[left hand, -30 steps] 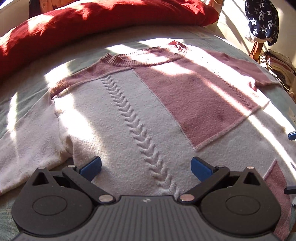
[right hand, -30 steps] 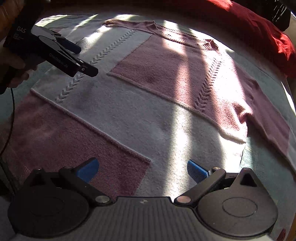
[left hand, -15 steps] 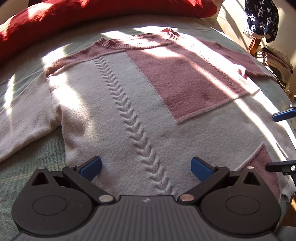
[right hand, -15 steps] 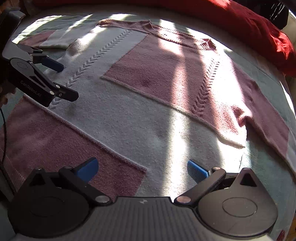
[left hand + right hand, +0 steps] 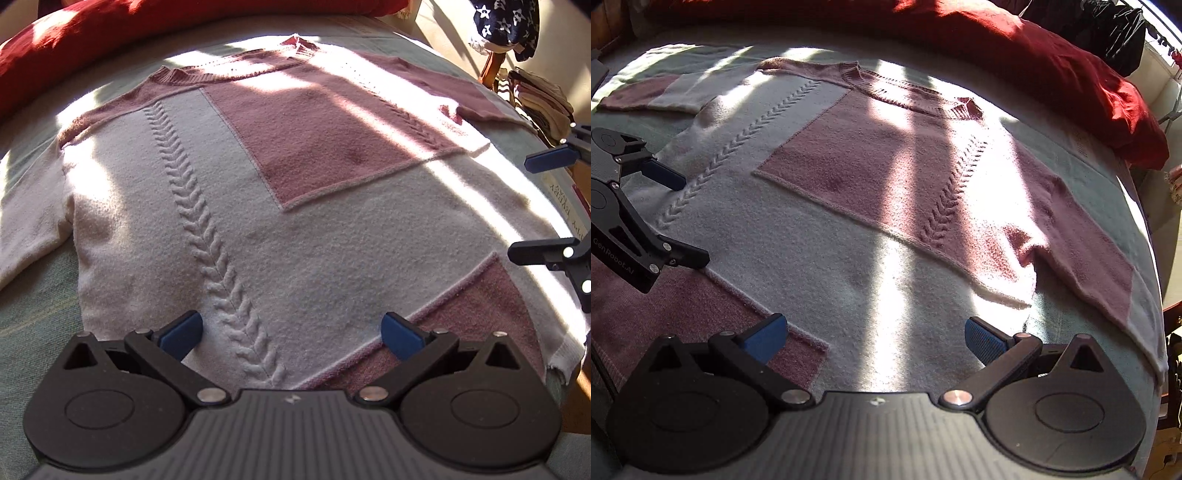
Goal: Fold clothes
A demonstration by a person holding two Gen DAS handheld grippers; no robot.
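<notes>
While both spread wide, left gripper (image 5: 291,334), right gripper (image 5: 875,336), sweater (image 5: 295,229) flat beneath

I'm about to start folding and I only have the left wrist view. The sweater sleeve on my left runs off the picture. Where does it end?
Observer: The sleeve lies flat on the bed, stretched out sideways, and ends in a pink section.
Operator: And the one on my right?
Observer: The other sleeve angles down toward the bed's edge and ends in a pale section, with a pucker at the armpit.
Operator: Is the right gripper holding anything?
Observer: No. The right gripper is open and empty, over the sweater near its hem.
</notes>
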